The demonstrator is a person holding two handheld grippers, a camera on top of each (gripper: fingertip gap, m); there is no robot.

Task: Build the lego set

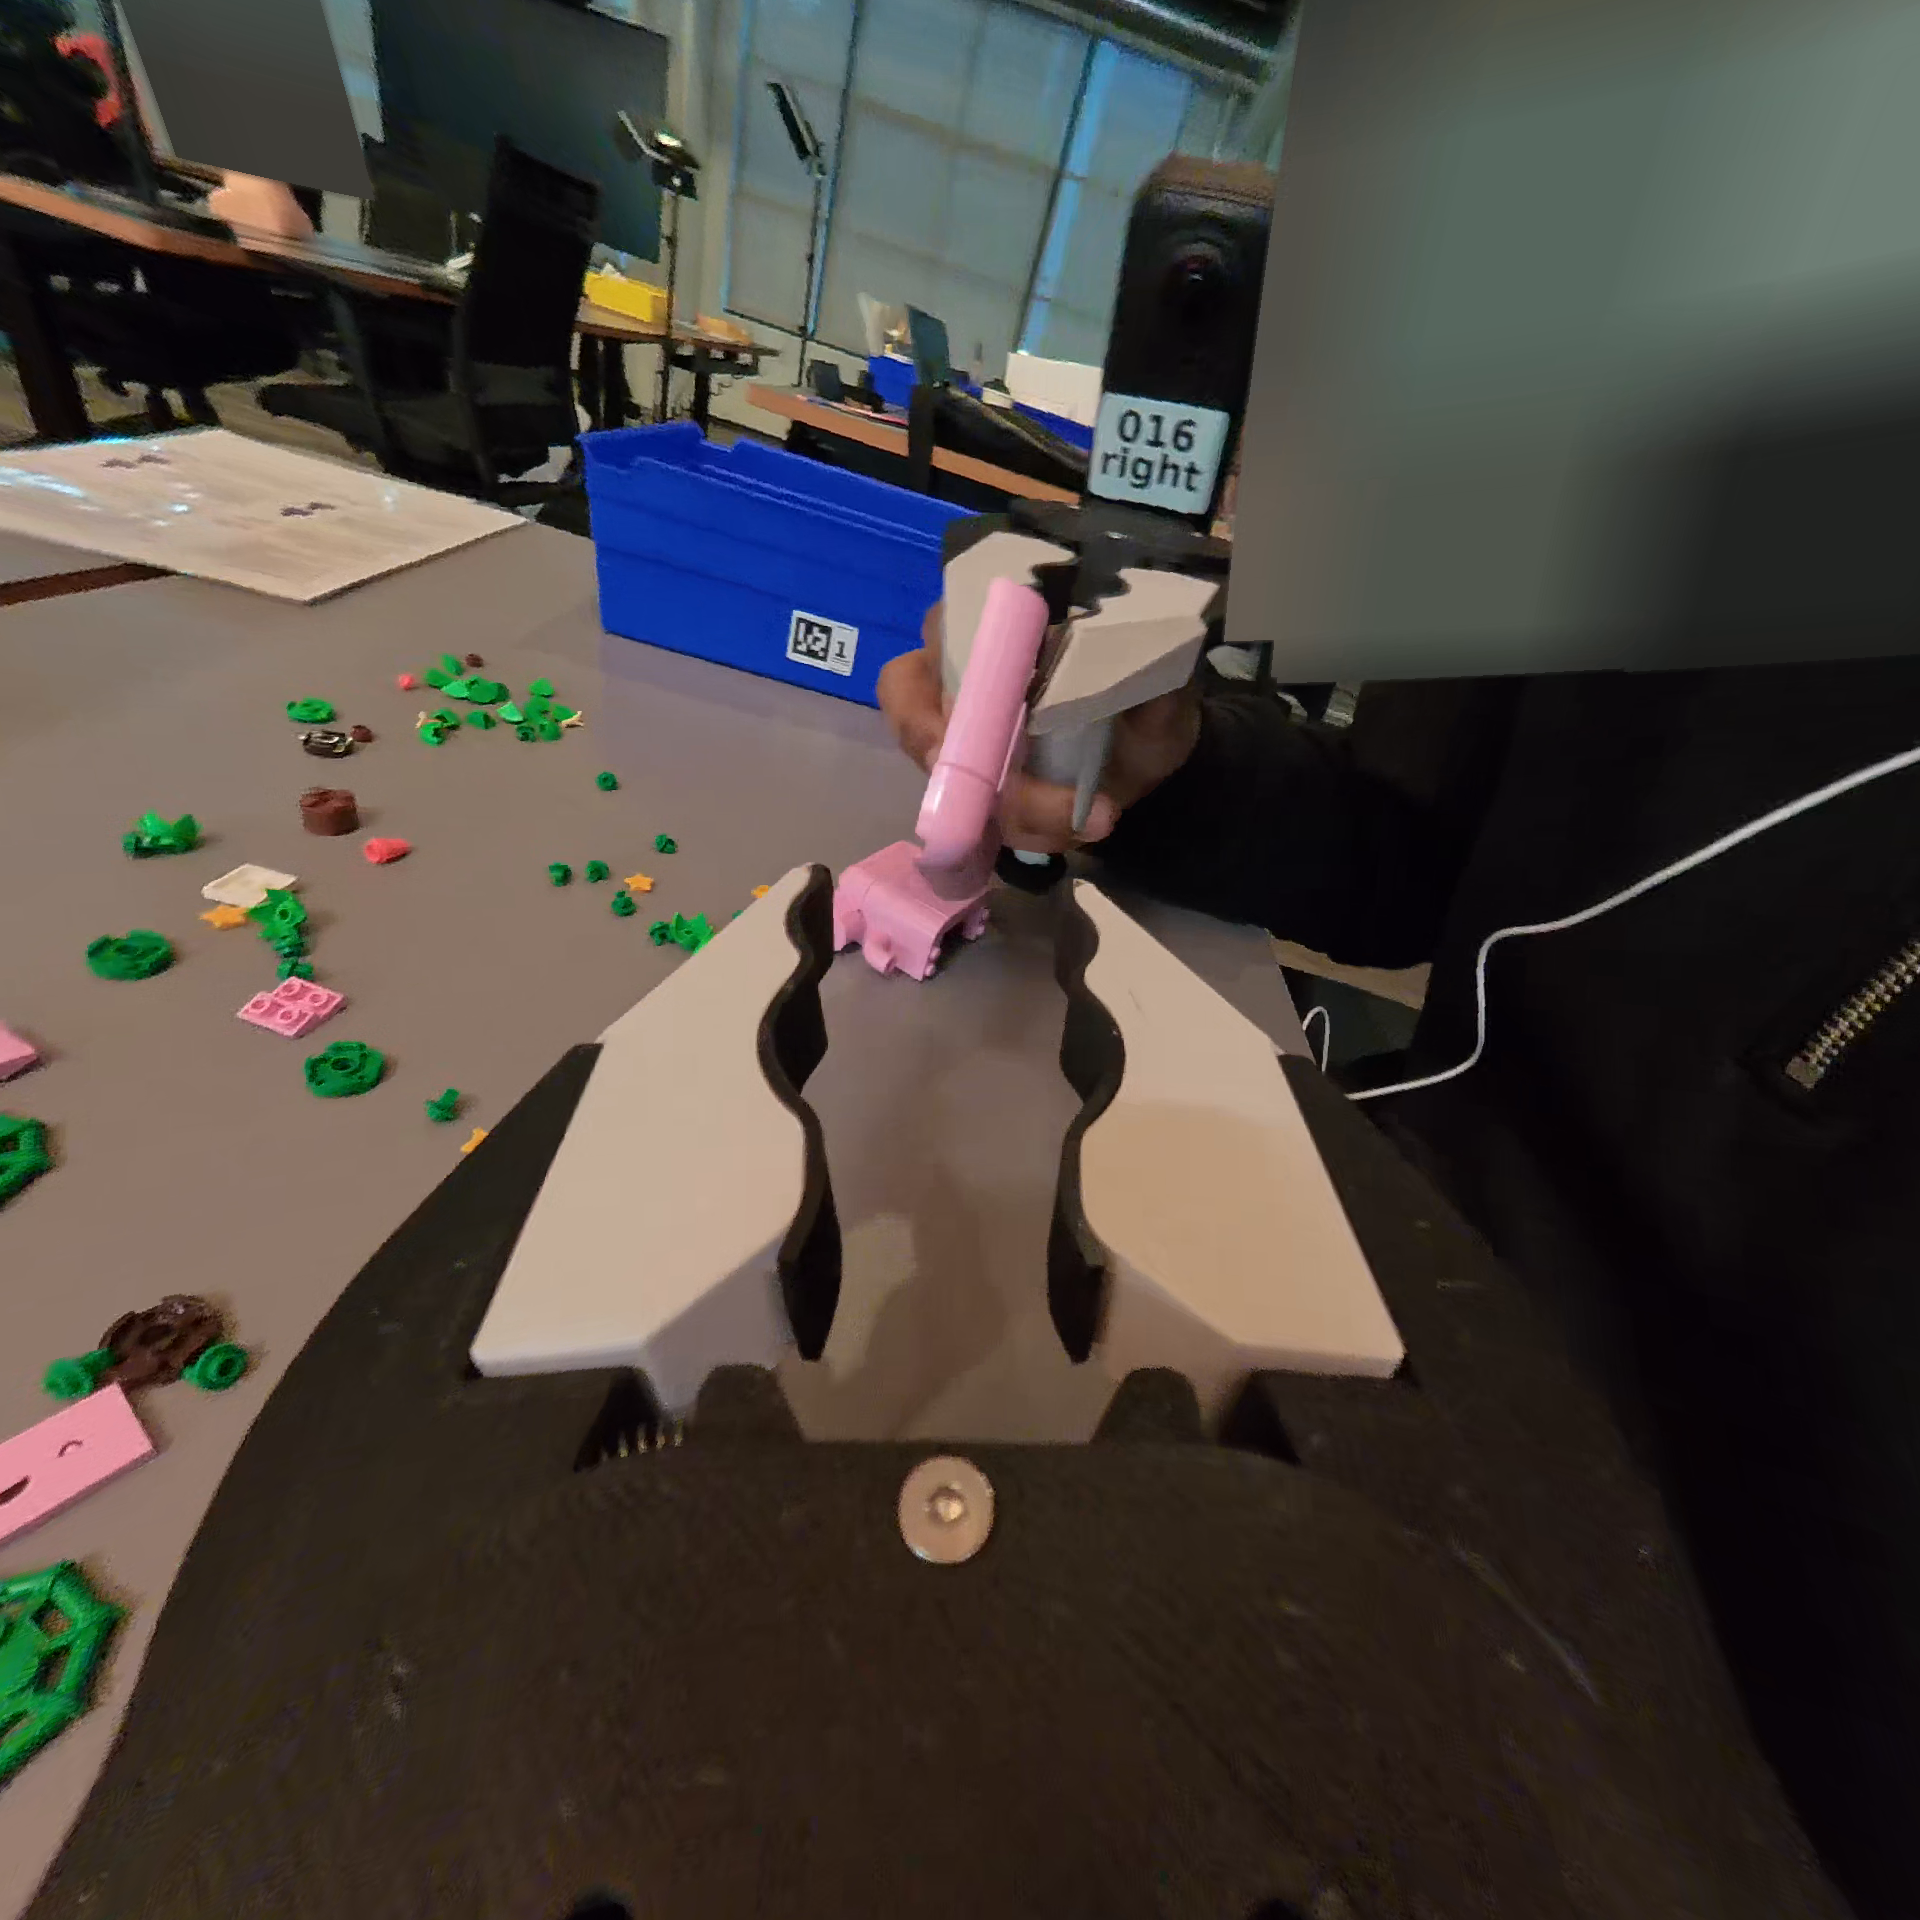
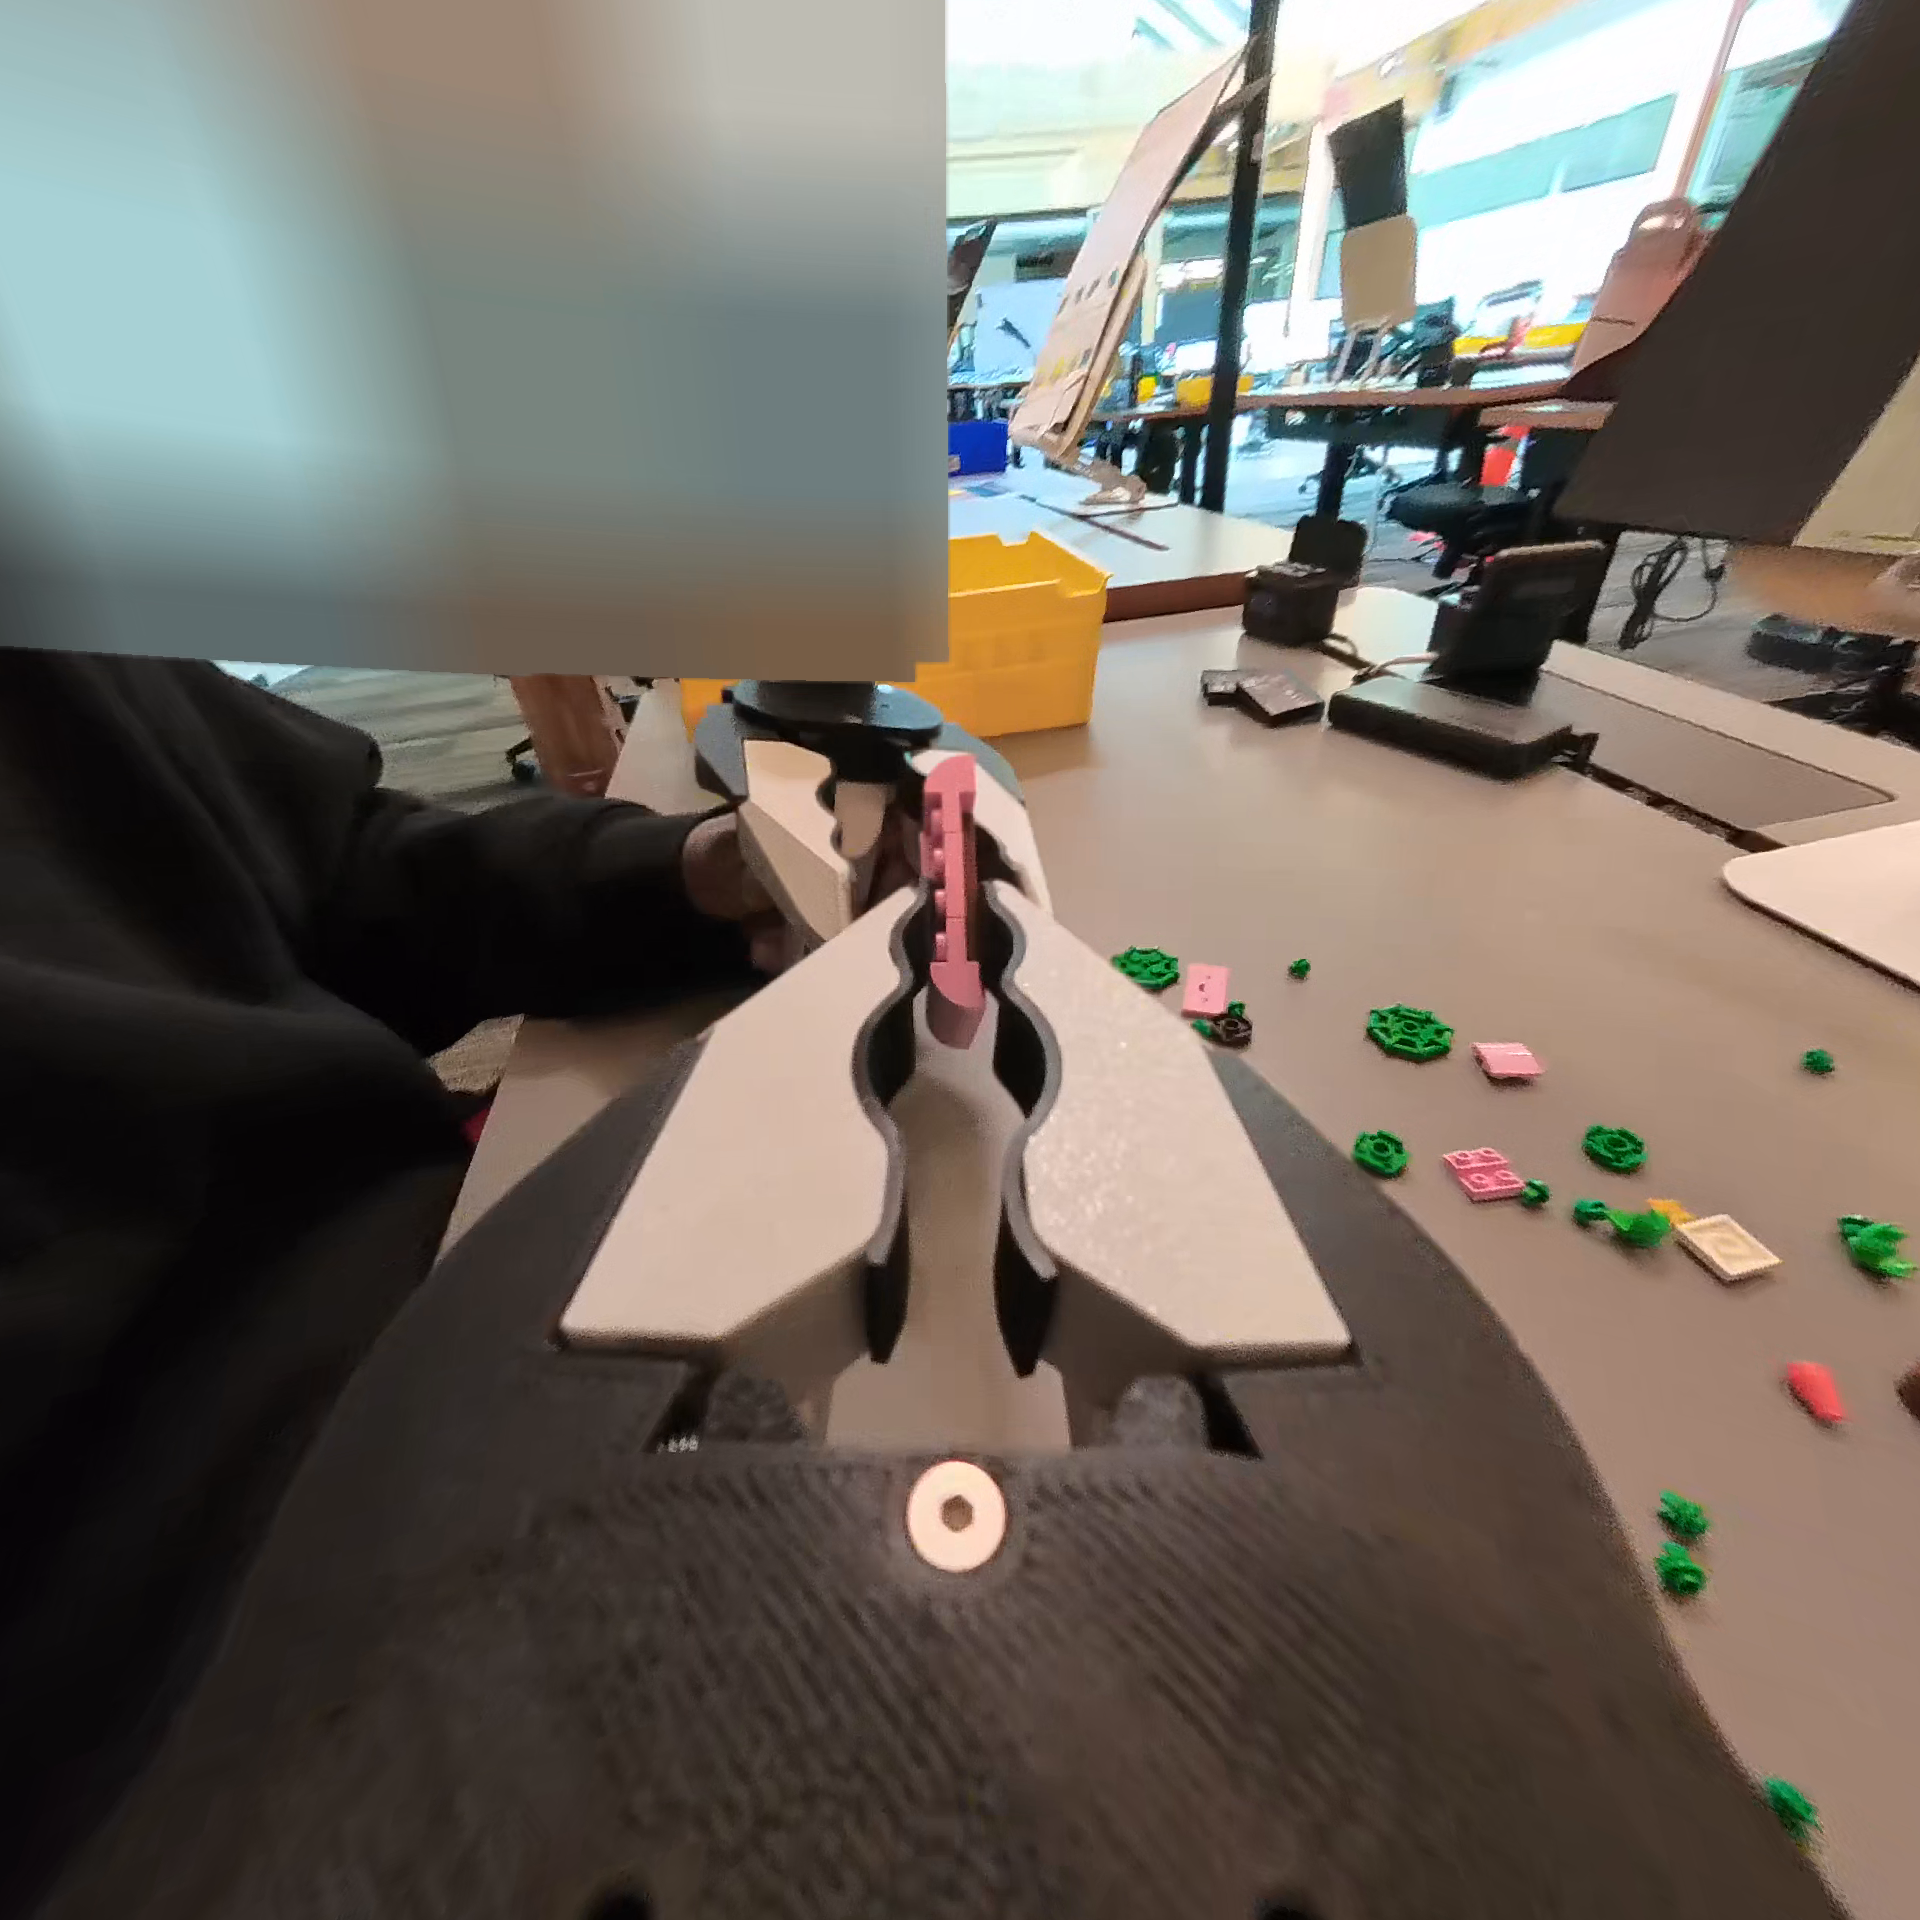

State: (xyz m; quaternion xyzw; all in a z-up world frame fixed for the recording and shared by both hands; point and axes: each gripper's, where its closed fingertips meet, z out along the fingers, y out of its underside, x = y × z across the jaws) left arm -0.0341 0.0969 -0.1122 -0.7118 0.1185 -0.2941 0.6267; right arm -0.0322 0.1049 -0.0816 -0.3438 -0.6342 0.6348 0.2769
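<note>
My right gripper [image 2: 956,920] is shut on a long pink lego assembly [image 2: 951,914] that stands upright between its fingertips. In the left wrist view the same right gripper [image 1: 1039,665] holds the pink assembly [image 1: 982,717] tilted, with its studded lower block [image 1: 904,920] near the grey table [image 1: 675,831]. My left gripper [image 1: 951,894] is open and empty; the pink block lies just beyond its left fingertip. The left gripper [image 2: 873,831] also shows facing the right one, just behind the pink piece. Loose green pieces [image 1: 488,701] and a small pink plate [image 1: 291,1006] lie on the table.
A blue bin [image 1: 748,551] stands at the back of the table, with a printed sheet [image 1: 239,509] to its left. A yellow bin [image 2: 1018,644] and dark devices [image 2: 1455,707] sit farther off. A person in a black jacket [image 1: 1610,935] holds both grippers at the table edge. Only a small space, under 4 cm, lies between the two pairs of fingers. From the left gripper's tips to the small pink plate [image 1: 291,1006] is close to 15 cm. The right camera catches it too, in the right wrist view [image 2: 1490,1173].
</note>
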